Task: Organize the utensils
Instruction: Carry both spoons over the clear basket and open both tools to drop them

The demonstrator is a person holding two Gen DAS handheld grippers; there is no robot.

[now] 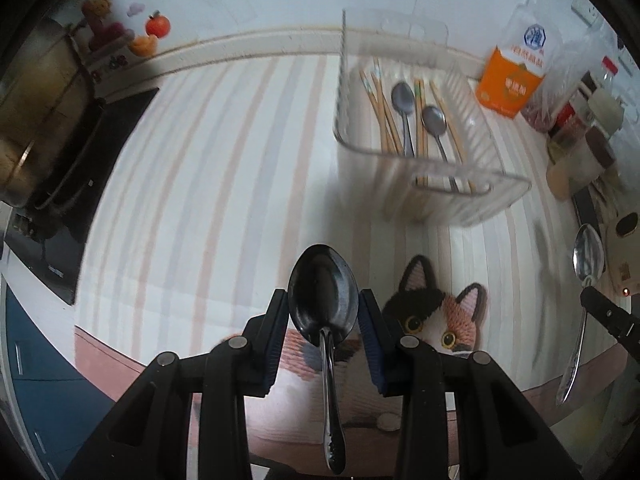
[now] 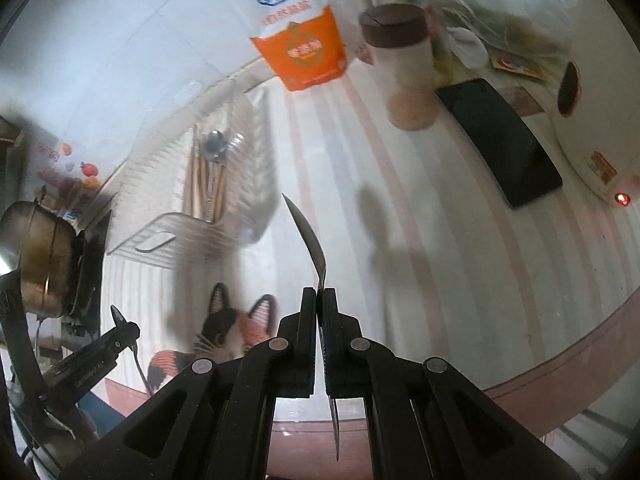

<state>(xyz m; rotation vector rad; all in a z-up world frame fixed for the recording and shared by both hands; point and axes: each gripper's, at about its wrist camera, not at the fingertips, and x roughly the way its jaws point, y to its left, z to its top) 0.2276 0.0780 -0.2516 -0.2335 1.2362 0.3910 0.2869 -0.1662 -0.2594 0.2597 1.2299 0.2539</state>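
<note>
This is a home kitchen. A metal pot [image 1: 38,120] sits on a black stove [image 1: 76,184] at the left, below a tiled wall with fruit stickers [image 1: 154,28]. The surface [image 1: 224,152] is covered with a pastel striped cloth showing a cartoon cat [image 1: 436,316]. On it stands a clear plastic basket [image 1: 460,192] holding chopsticks [image 1: 384,116] and spoons [image 1: 404,100]. Beside it are an orange-and-white bag of salt [image 1: 512,80], seasoning jars [image 1: 580,120] and a brown-lidded container [image 2: 404,64]. A black phone [image 2: 504,144] lies near a white appliance with a red light [image 2: 622,199].
</note>
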